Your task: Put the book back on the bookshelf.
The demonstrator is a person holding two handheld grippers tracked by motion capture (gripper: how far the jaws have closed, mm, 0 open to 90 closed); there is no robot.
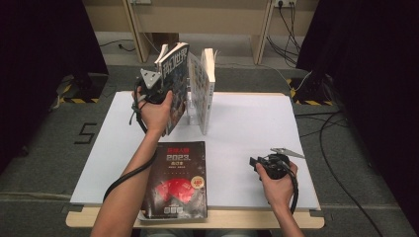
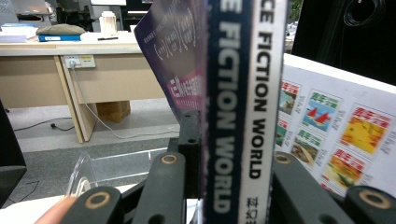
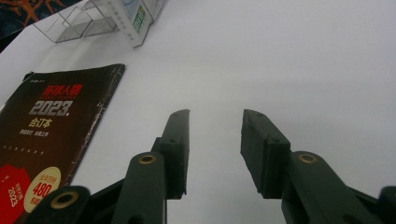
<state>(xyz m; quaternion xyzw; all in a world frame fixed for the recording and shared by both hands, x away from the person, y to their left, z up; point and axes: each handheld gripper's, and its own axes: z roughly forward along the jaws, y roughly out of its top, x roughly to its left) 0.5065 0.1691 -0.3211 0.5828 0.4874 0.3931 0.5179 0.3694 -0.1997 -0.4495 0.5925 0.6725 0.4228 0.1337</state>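
Note:
A dark-covered science fiction magazine [image 1: 176, 81] stands upright at the back of the white table [image 1: 247, 128]. My left gripper [image 1: 168, 94] is shut on it, and in the left gripper view the jaws press on both sides of its spine [image 2: 243, 116]. Just to its right a white-covered book [image 1: 206, 89] [image 2: 336, 135] stands in a clear plastic stand [image 1: 190, 117] [image 2: 116, 165]. A black book marked 2023 [image 1: 177, 180] [image 3: 46, 135] lies flat at the front edge. My right gripper [image 1: 256, 162] [image 3: 215, 140] rests open near the front right, with nothing between its jaws.
Bare white tabletop lies between the flat book and my right gripper. Black curtains hang at both sides. Cables [image 1: 341, 148] run over the grey floor to the right, and a wooden desk [image 1: 197, 19] stands beyond the table.

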